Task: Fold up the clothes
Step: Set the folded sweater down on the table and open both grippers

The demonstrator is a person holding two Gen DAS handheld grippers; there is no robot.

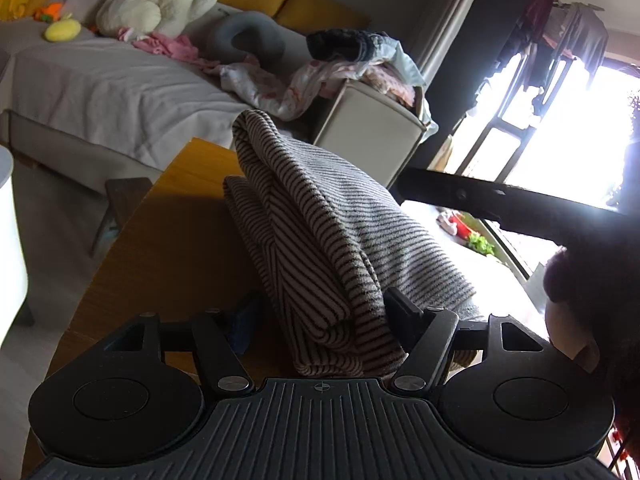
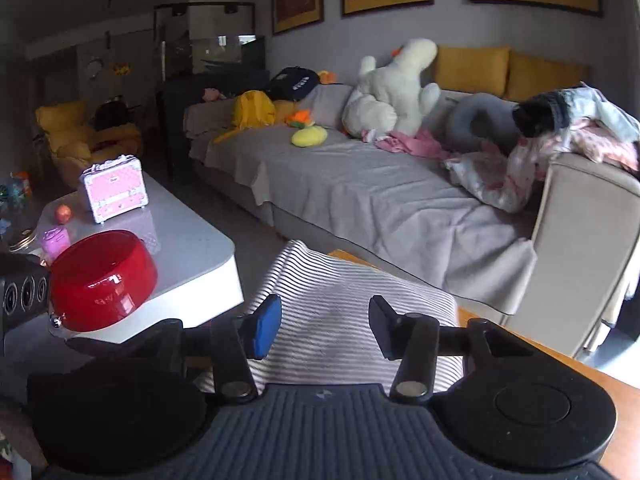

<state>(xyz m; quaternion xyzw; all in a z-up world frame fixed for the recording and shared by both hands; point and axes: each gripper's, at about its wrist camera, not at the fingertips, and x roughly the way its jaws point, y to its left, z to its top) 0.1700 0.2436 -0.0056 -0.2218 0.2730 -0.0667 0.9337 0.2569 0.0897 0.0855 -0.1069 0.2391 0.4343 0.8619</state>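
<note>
Striped garment (image 1: 320,240) pinched in left claw (image 1: 320,312), right claw (image 2: 324,328) spread above it

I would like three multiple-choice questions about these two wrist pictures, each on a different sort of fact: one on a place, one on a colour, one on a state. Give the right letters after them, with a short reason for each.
1. Where does the red bowl stand?
A. on the white low table
B. on the sofa
C. on the floor

2. What colour is the pad on one finger of the right gripper?
A. green
B. blue
C. yellow

3. How is the striped cloth at the left gripper?
A. spread flat, far from the fingers
B. hanging from a rack
C. bunched up between the two fingers

Answers:
1 A: the bowl sits at the table's near edge.
2 B: the finger on the picture's left bears a blue pad.
3 C: a thick fold fills the gap between the fingers.
</note>
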